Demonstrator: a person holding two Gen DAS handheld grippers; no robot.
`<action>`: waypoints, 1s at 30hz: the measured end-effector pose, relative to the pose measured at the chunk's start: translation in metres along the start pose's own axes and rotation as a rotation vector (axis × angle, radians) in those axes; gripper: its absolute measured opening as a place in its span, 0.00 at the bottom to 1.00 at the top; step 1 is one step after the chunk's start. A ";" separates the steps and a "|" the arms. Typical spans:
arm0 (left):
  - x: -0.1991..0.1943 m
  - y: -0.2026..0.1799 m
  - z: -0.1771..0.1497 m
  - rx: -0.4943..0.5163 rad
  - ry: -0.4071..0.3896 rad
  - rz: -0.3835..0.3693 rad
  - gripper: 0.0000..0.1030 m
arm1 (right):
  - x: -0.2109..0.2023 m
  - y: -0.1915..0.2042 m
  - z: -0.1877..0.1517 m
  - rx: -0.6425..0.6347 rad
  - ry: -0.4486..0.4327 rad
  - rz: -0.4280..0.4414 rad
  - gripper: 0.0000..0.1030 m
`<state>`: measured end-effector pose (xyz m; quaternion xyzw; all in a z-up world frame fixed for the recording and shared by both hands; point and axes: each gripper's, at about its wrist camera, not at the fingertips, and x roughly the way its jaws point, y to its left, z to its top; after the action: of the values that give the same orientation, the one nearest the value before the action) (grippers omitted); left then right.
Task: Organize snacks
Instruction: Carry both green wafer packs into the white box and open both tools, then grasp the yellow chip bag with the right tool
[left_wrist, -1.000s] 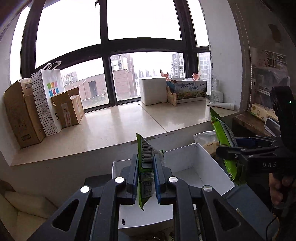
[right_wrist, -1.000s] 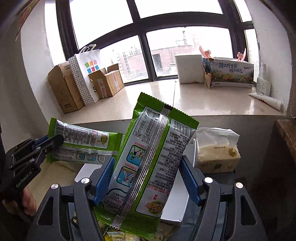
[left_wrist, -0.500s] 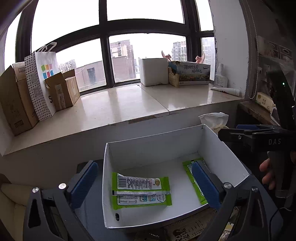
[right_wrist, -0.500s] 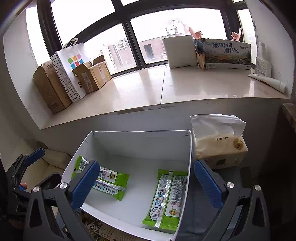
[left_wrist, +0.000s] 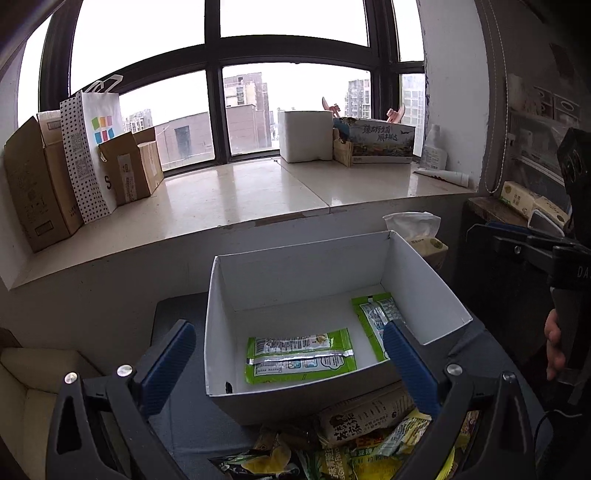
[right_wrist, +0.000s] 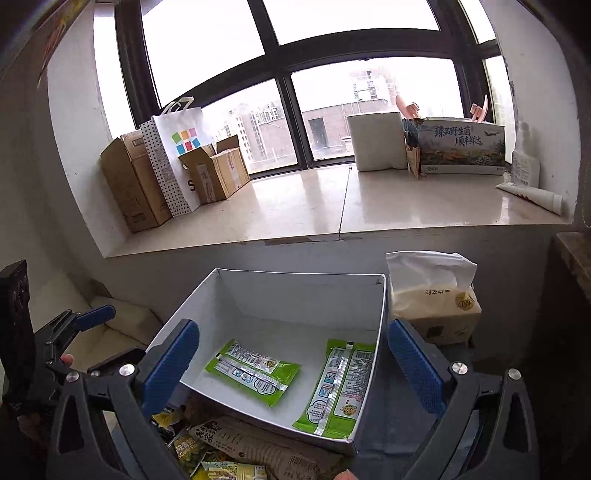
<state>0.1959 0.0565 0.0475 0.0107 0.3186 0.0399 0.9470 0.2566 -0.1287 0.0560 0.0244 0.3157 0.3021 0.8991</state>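
Beige tissue pack (right_wrist: 434, 306) clearest from right

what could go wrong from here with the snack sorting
The white box is light card with a low near wall; a wide-open right gripper reaching for the loose snack pile below its near edge could nudge it. The two green packets lie flat, so later ones may heap unevenly.
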 end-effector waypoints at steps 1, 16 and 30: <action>-0.007 -0.002 -0.003 -0.001 0.006 -0.002 1.00 | -0.007 0.005 -0.002 -0.017 0.000 0.003 1.00; -0.114 -0.010 -0.075 -0.149 0.012 -0.031 1.00 | -0.139 0.043 -0.102 -0.036 -0.091 0.049 1.00; -0.119 0.003 -0.140 -0.223 0.107 0.032 1.00 | -0.051 0.059 -0.173 -0.069 0.162 0.052 1.00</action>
<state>0.0171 0.0486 0.0076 -0.0916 0.3621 0.0907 0.9232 0.0934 -0.1338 -0.0400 -0.0227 0.3761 0.3371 0.8628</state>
